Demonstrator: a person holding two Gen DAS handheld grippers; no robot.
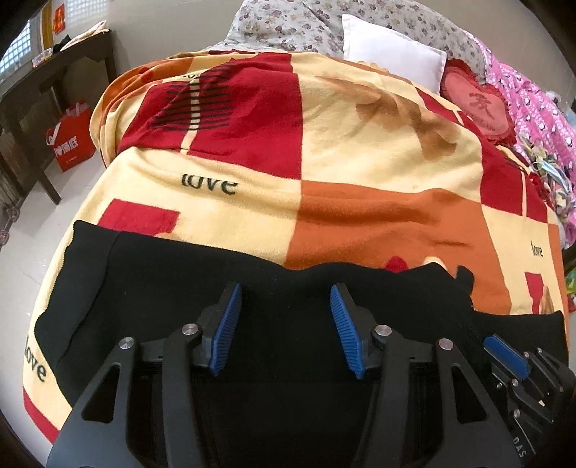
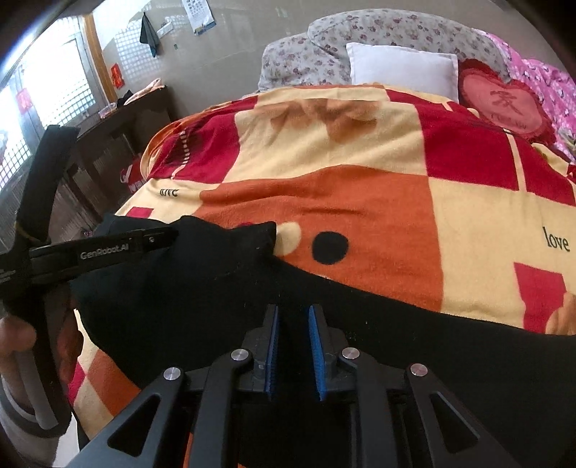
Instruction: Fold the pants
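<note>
The bed [image 1: 252,223] is covered by a blanket [image 1: 342,172] checked in red, orange and cream, printed with the word "love". Black pants [image 1: 180,288] lie flat across the blanket's near edge. At the head end rest a white pillow [image 1: 392,50], a red heart-shaped cushion [image 1: 475,104], a floral quilt [image 1: 288,21] and pink bedding [image 1: 532,104].

The left tongs [image 1: 286,325] stand spread wide above the black pants [image 1: 151,288]. Beyond their tips lies the checked blanket [image 1: 324,162]; the right tongs [image 1: 504,354] sit just to their right.
</note>
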